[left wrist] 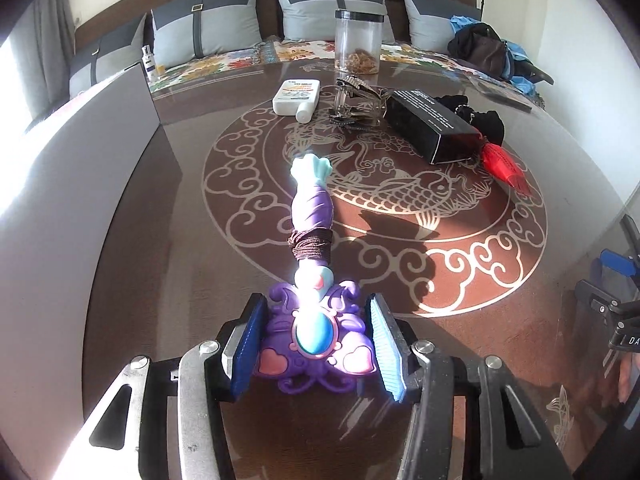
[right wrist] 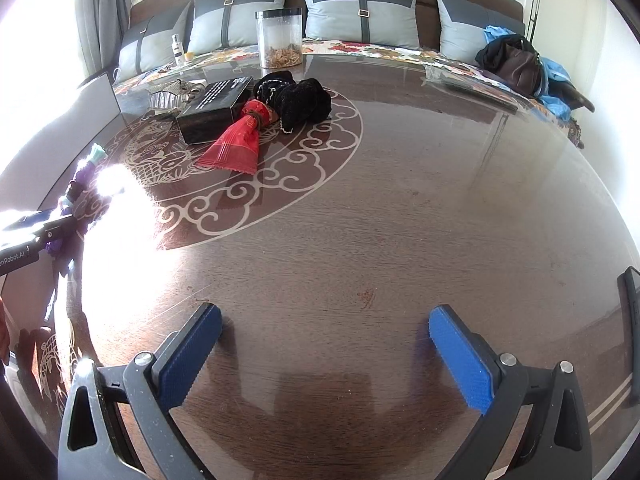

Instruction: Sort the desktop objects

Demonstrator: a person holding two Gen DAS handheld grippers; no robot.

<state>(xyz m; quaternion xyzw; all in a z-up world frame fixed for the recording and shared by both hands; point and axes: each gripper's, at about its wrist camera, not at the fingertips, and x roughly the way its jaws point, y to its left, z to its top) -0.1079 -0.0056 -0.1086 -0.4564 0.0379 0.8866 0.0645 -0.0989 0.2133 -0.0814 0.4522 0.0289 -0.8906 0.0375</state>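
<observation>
You are holding the left gripper low over the dark brown wooden table with a pale fish-and-cloud inlay, its blue-padded jaws set on either side of the butterfly-shaped head of a purple and teal plastic toy wand; whether the pads are actually pressing the toy cannot be told. The wand is pointing away from you toward the inlay, its handle wound with dark brown cord and ending in a pale teal tip. From the right wrist view, the same wand is showing at the far left edge, half lost in sun glare.

You are keeping the right gripper above bare tabletop, jaws standing wide apart with nothing between them.

Across the table, a white flat squeeze bottle with an orange label is lying just beside a silver metal hair clip. Next to that, a black rectangular cardboard box with white print is sitting against a black knitted cloth bundle, and a red crinkled plastic packet tied with cord is lying in front of them, touching both. A clear plastic jar with a black lid is standing upright at the far edge, a layer of brownish contents at its bottom.
</observation>
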